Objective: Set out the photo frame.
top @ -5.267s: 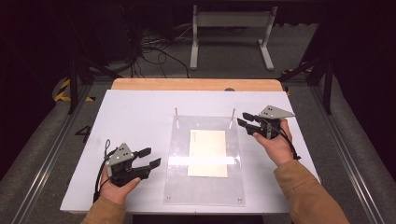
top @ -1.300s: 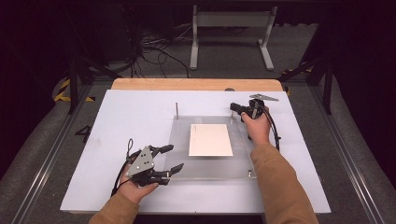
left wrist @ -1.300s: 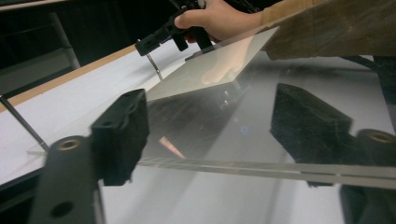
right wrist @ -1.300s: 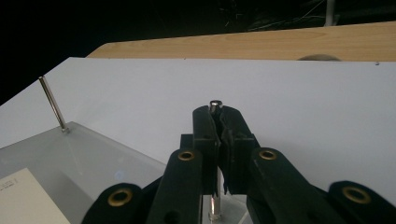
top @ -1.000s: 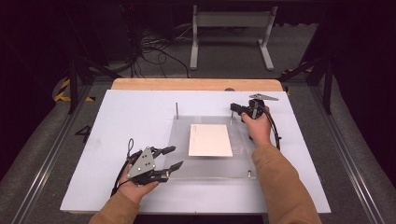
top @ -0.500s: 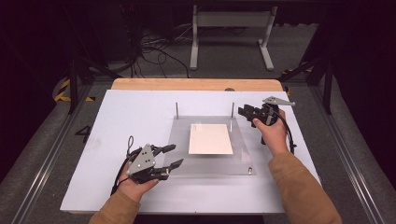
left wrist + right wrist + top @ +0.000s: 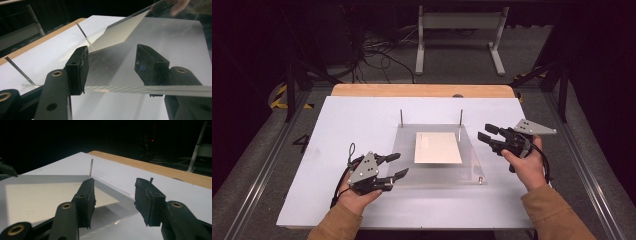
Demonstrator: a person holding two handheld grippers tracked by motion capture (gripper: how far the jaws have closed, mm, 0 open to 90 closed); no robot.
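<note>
A white worktop (image 7: 362, 115) carries a clear acrylic sheet (image 7: 437, 172) at its middle, a cream paper (image 7: 438, 148) under it. The left tool (image 7: 393, 165) straddles the sheet's near-left edge, jaws apart. The right tool (image 7: 488, 136), jaws just opened and empty, sits off the sheet's right edge.

Lab: dark cabling (image 7: 377, 50), metal stand (image 7: 460, 35)
</note>
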